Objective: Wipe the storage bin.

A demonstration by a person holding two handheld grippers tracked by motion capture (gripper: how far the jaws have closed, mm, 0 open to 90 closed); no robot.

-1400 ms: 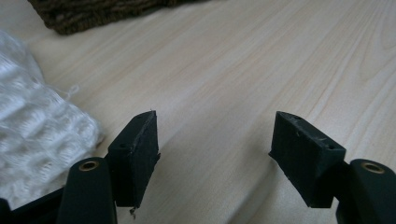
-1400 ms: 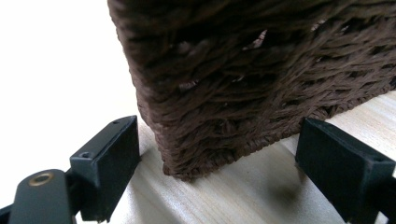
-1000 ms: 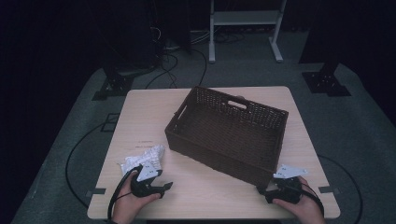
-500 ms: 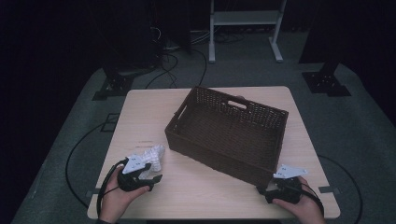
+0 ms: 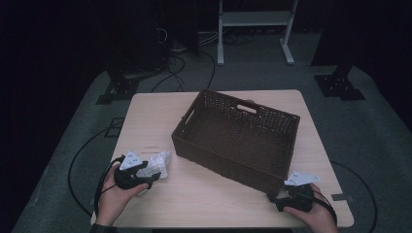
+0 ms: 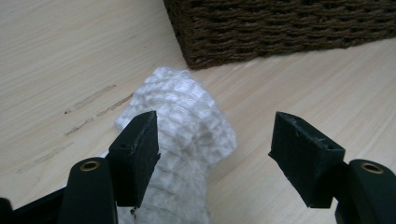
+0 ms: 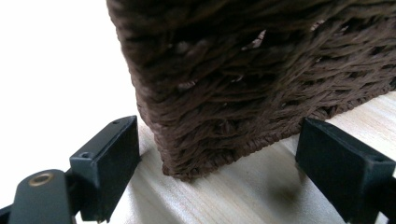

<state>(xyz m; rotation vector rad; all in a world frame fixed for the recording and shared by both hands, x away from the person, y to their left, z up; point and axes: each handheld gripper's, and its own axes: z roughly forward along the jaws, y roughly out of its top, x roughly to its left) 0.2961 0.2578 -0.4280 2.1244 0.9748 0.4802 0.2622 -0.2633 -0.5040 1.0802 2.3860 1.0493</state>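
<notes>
A crumpled white padded wad (image 5: pixel 158 162) lies on the light wooden table (image 5: pixel 155 121), just left of a dark brown wicker basket (image 5: pixel 218 162). My left gripper (image 5: pixel 149 178) points at the wad from the left. In the left gripper view the wad (image 6: pixel 187 112) rests against the left jaw while the right jaw stands well apart; the left gripper (image 6: pixel 215 123) has just been opening. My right gripper (image 5: pixel 274 199) sits at the basket's near right corner. It (image 7: pixel 219 127) is open, its jaws on either side of the basket corner (image 7: pixel 243 70) without pressing it.
The basket (image 6: pixel 280 28) sits at an angle across the middle and right of the table, its inside looking bare. A white shelf stand (image 5: pixel 252 19) and black tripod feet (image 5: pixel 340 85) stand on the grey floor beyond the table. Cables (image 5: pixel 82 160) trail off the left edge.
My left hand has moved left and a little up from the front edge, and its jaws stand wider around the white wad. The right hand and basket have not moved.
</notes>
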